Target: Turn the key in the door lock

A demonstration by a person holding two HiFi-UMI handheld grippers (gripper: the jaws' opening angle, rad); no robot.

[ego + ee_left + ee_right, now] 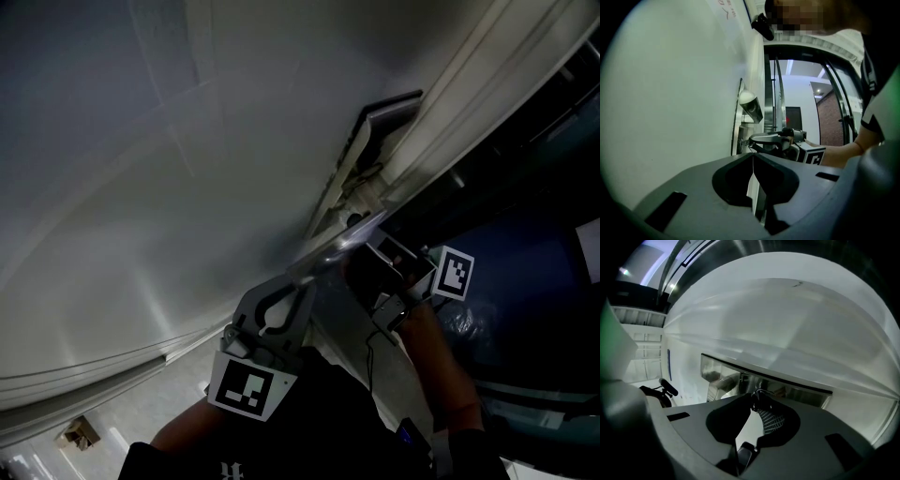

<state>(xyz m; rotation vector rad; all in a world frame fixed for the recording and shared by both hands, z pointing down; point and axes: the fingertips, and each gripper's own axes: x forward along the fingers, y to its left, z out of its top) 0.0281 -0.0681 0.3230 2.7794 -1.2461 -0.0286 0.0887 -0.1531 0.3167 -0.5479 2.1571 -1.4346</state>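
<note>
The white door (141, 187) carries a metal lock plate (738, 123) with a lever handle (751, 107) above it. My right gripper (753, 143) reaches in from the right, with its tips against the plate. In the right gripper view the right gripper (757, 404) is shut on the key (759, 396), which stands at the shiny lock plate (797, 387). The head view is dark and hides the key behind the right gripper (370, 264). My left gripper (752, 157) is shut and holds nothing. It hangs below the handle (333, 246), beside the door.
The door frame (450, 103) runs along the door's edge at the right. Beyond it lie a dark doorway and a lit corridor (801, 93). A person's forearm (843, 152) stretches behind the right gripper.
</note>
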